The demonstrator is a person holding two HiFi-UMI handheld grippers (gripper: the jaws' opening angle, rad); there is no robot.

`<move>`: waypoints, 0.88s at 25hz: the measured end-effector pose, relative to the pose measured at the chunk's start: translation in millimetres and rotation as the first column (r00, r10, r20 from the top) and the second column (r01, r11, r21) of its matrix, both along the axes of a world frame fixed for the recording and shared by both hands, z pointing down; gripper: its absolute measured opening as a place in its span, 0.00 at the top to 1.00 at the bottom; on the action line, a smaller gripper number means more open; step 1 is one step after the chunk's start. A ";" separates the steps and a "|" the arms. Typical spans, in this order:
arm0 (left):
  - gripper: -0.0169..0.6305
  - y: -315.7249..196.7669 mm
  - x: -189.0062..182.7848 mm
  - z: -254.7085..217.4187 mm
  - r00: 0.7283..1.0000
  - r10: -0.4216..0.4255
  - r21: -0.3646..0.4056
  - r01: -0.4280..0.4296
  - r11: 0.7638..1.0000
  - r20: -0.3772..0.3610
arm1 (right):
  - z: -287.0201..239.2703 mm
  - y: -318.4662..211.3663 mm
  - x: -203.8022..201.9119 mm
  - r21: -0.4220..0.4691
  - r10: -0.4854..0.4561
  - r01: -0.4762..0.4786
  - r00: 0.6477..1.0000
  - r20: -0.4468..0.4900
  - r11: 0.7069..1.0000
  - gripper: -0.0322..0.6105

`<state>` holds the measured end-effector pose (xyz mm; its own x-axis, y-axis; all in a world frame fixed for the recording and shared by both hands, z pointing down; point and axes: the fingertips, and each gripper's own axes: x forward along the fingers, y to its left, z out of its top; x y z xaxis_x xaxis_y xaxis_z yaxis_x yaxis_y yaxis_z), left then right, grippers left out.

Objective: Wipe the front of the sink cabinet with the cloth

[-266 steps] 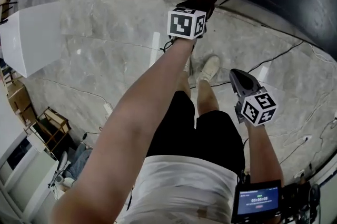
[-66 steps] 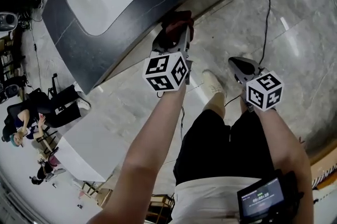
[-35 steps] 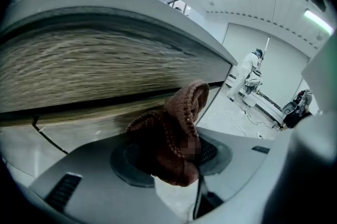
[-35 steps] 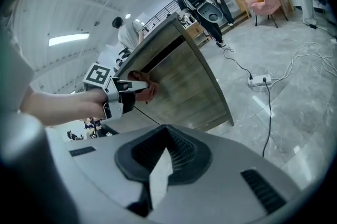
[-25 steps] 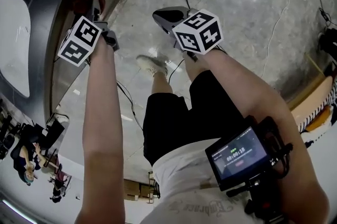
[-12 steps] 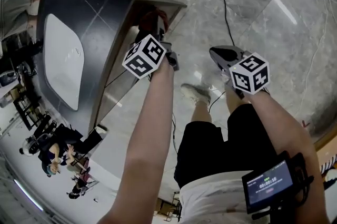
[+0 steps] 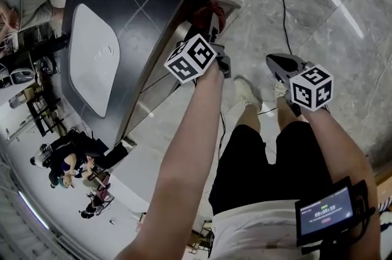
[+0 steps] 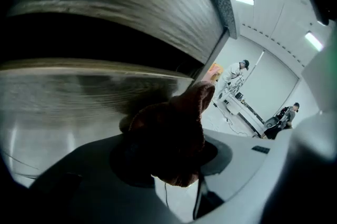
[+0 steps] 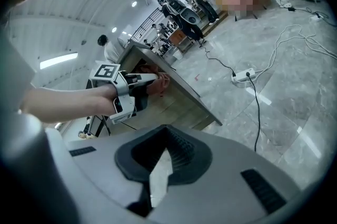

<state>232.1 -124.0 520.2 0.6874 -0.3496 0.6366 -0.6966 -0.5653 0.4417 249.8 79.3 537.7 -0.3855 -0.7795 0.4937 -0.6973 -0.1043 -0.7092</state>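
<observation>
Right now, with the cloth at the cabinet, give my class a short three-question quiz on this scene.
1. Which gripper holds the cloth?
2. True or false: the right gripper holds something.
3. The cloth is against: A the floor, B the cabinet front, C the basin.
Key: 1 the left gripper; 2 false; 3 B.

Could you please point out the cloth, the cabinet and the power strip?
cloth [image 8: 171, 136], left gripper view, its bunched middle.
cabinet [image 9: 176, 106], right gripper view, its wooden front.
power strip [image 9: 243, 76], right gripper view, its white body.
</observation>
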 end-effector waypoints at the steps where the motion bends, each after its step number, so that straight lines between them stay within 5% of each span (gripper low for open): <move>1: 0.72 -0.9 -6.1 4.7 1.000 0.011 0.001 -0.011 1.000 0.002 | 0.7 -1.6 -4.3 -0.001 -0.003 0.003 1.000 0.000 1.000 0.93; 9: 0.72 -2.6 -68.0 33.9 0.996 0.056 -0.034 -0.054 0.998 0.062 | 4.4 -10.4 -38.8 -0.031 0.017 -0.017 1.000 -0.002 0.999 0.93; 18: 0.72 -18.8 -189.3 83.4 0.987 -0.056 -0.146 0.078 0.986 0.148 | 4.8 -50.7 -96.4 -0.024 -0.016 0.015 0.998 -0.061 1.000 0.93; 22: 0.72 -14.7 -216.1 97.3 0.980 -0.083 -0.164 0.114 0.980 0.184 | 3.5 -49.6 -105.3 -0.019 -0.065 0.063 0.994 -0.089 0.998 0.93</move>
